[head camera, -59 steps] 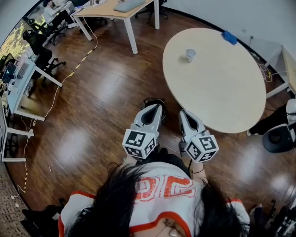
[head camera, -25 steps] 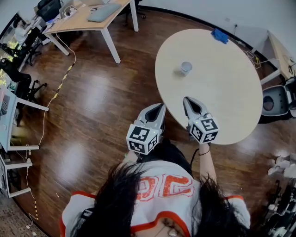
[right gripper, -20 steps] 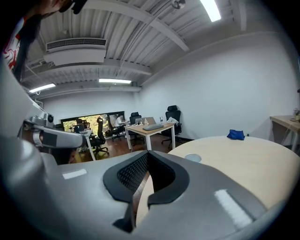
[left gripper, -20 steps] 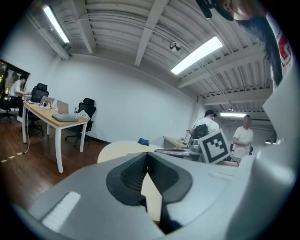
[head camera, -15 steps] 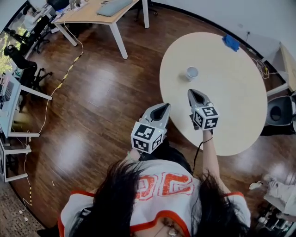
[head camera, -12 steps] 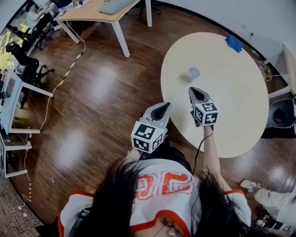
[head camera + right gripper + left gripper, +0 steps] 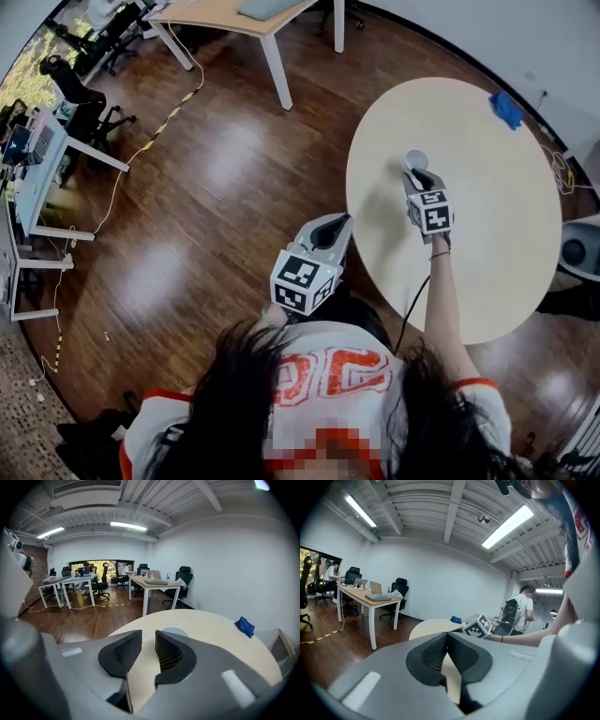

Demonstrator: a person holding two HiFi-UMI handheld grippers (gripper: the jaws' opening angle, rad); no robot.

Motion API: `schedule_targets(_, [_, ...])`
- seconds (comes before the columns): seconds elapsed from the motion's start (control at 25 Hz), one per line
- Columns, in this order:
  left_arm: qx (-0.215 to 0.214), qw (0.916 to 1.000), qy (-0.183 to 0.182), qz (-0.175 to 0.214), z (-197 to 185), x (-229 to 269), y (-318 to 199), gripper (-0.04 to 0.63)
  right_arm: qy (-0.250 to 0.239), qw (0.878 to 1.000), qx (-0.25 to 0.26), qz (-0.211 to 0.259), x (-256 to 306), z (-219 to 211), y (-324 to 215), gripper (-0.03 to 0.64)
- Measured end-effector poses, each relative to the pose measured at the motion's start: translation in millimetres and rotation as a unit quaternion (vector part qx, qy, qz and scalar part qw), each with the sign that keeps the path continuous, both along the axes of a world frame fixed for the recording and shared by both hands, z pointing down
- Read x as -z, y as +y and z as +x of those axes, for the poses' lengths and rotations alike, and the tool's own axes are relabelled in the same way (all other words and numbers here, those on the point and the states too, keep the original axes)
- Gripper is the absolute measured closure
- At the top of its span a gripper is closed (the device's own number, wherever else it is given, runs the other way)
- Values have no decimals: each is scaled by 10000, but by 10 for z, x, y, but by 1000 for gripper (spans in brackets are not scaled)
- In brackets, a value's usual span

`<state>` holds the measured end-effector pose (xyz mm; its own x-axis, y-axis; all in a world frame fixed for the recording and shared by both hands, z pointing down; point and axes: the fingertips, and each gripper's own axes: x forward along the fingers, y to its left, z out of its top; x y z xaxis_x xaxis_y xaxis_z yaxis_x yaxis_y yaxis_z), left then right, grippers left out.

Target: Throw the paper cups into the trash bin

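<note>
Paper cup [image 7: 174, 631] half hidden behind right gripper [image 7: 148, 635], fingers opening, nothing between; left gripper [image 7: 446, 635] fingers touching, empty

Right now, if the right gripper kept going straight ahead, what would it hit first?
Probably the paper cup, standing on the round table just beyond the right gripper; its jaws are opening, nothing between them yet.
</note>
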<state>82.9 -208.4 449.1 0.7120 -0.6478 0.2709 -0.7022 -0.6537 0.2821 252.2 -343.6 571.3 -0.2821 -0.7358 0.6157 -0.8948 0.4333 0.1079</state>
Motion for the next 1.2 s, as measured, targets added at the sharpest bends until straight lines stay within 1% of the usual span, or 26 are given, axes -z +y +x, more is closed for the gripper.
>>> schedule_targets(0.16, [254, 9997, -28, -59, -130, -17, -53, 595, 232, 9991, 305, -188, -119, -13, -153, 489])
schedule_targets(0.28, [390, 9992, -65, -78, -189, -53, -87, 595, 536, 9970, 448, -332, -201, 13, -251, 486])
schedule_targets(0.4, [498, 9987, -80, -70, -225, -49, -95, 595, 1015, 9918, 636, -451, -291, 33, -298, 485])
schedule_targets(0.48, [532, 9985, -63, -74, -240, -34, -99, 595, 1176, 9886, 753, -561, -348, 13, -305, 486])
schedule_targets(0.64, [643, 9979, -65, -59, -297, -38, -104, 595, 1225, 9865, 687, -841, -487, 28, -282, 489])
schedule_targets(0.76, [691, 9975, -83, -75, -357, -56, -99, 595, 1319, 9858, 575, -864, -520, 61, -283, 525])
schedule_targets(0.92, [779, 9969, -69, -103, -444, -60, -115, 595, 1285, 9874, 407, -835, -528, 77, -341, 584])
schedule_targets(1.0, [794, 9968, -56, -90, -455, -54, -124, 595, 1231, 9884, 339, -816, -513, 93, -368, 584])
schedule_targets(1.2, [793, 9968, -54, -85, -522, -49, -122, 595, 1067, 9889, 179, -1017, -574, 102, -269, 586])
